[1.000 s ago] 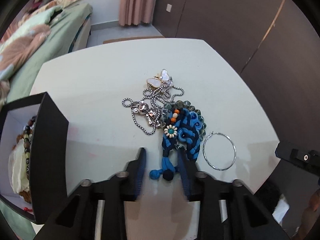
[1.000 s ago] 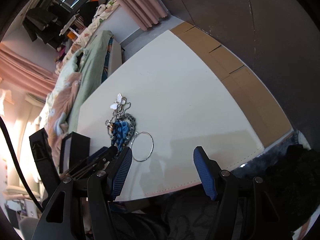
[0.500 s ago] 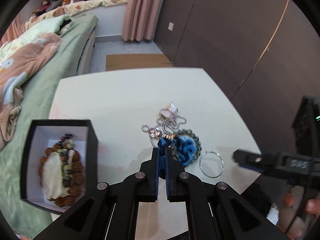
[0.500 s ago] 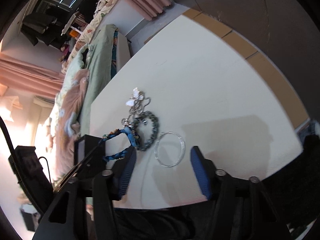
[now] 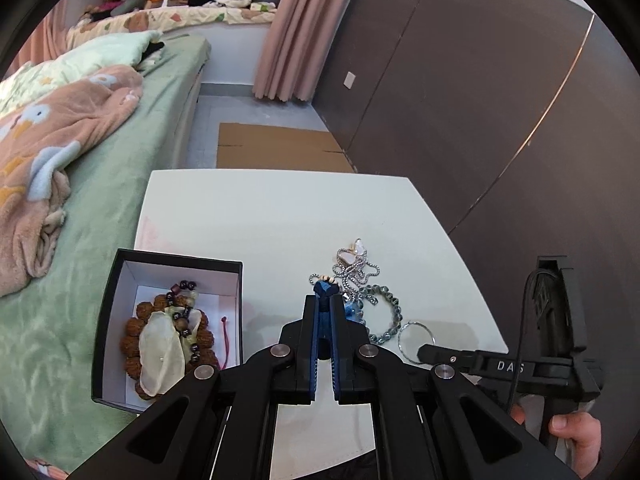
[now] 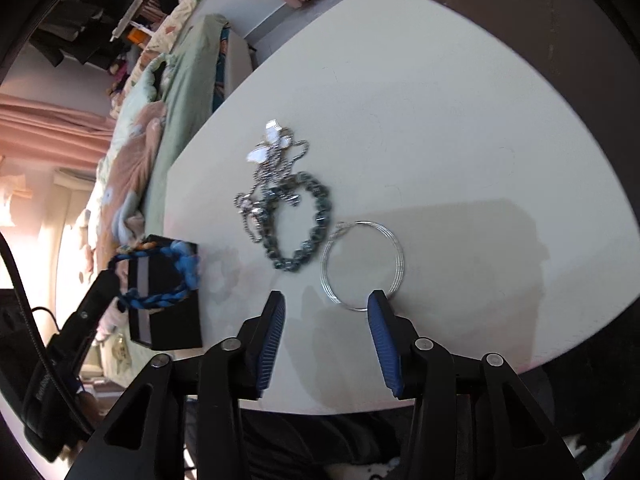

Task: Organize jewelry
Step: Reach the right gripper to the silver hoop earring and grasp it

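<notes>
At the left, a black jewelry box (image 5: pixel 108 320) stands open at the edge of the white surface (image 5: pixel 260 220), just beside a green bed (image 5: pixel 120 184); inside it lie a brown bead bracelet (image 5: pixel 134 326) and a pale flat pendant (image 5: pixel 160 354). Next to it, the left tool (image 5: pixel 325 298) is clamped tight on a blue braided bracelet (image 6: pixel 160 276), which in the right wrist view hangs lifted off the surface in front of the box. Further right a silver ball-chain necklace (image 6: pixel 272 176) with a white butterfly charm (image 6: pixel 270 142) lies tangled over a grey-green bead bracelet (image 6: pixel 312 220), and a thin silver hoop (image 6: pixel 362 266) lies just beside that bracelet. The right tool (image 6: pixel 326 308) hovers over the hoop's near side, its jaws parted and just having been closing; one pad seems to overlap the hoop's rim, though contact is hard to judge. A hand (image 5: pixel 576 428) holds its handle.
</notes>
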Motion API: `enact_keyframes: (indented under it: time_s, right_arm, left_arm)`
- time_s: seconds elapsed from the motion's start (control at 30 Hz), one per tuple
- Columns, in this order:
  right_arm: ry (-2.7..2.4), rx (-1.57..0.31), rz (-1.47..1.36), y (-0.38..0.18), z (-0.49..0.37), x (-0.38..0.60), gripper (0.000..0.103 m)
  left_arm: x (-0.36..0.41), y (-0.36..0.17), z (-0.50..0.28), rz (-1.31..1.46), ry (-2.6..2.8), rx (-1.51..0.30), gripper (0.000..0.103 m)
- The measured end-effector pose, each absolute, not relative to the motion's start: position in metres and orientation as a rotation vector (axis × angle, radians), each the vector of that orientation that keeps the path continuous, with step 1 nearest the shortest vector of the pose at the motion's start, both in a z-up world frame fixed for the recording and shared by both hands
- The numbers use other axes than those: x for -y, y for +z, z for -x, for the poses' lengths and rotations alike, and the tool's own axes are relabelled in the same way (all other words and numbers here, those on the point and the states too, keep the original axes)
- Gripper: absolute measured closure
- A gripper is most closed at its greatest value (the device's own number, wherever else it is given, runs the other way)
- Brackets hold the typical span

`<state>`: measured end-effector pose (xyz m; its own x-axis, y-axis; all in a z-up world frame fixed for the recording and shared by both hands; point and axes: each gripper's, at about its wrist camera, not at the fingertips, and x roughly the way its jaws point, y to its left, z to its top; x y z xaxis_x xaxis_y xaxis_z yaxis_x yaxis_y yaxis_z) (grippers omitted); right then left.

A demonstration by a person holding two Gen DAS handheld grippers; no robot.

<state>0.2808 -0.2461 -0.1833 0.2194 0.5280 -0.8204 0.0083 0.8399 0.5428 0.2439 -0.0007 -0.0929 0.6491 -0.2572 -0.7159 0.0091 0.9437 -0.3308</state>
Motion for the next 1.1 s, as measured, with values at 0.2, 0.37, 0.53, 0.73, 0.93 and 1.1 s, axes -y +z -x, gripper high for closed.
enact_keyframes:
  time_s: [0.2,0.37,0.53,0.73,0.93,1.1]
  right_arm:
    - [0.286,-1.304,-0.451,-0.178,-0.29,0.267,0.058]
    - [0.325,-1.283,-0.453,-0.165,-0.293,0.258,0.058]
    - [0.407,-1.309,-0.45,-0.17,-0.291,0.23,0.058]
    - [0.369,-1.35,-0.454,-0.188,-0.292,0.235,0.058]
    - [0.289,-1.339,-0.374,-0.18,-0.297,0.252,0.058]
    - [0.25,-1.33,-0.344,-0.175,-0.305,0.259,0.058]
  left_arm:
    - [-0.004,-0.091,-0.24,0.329,-0.164,-0.843,0.098]
    - [-0.015,-0.088,-0.238,0.349,-0.151,-0.834,0.098]
    - [-0.021,-0.086,-0.234,0.35,-0.139,-0.829,0.098]
    - [-0.021,-0.085,-0.233,0.35,-0.143,-0.824,0.098]
    - [-0.014,-0.088,-0.234,0.354,-0.16,-0.829,0.098]
    - [-0.013,-0.088,-0.233,0.355,-0.162,-0.828,0.098]
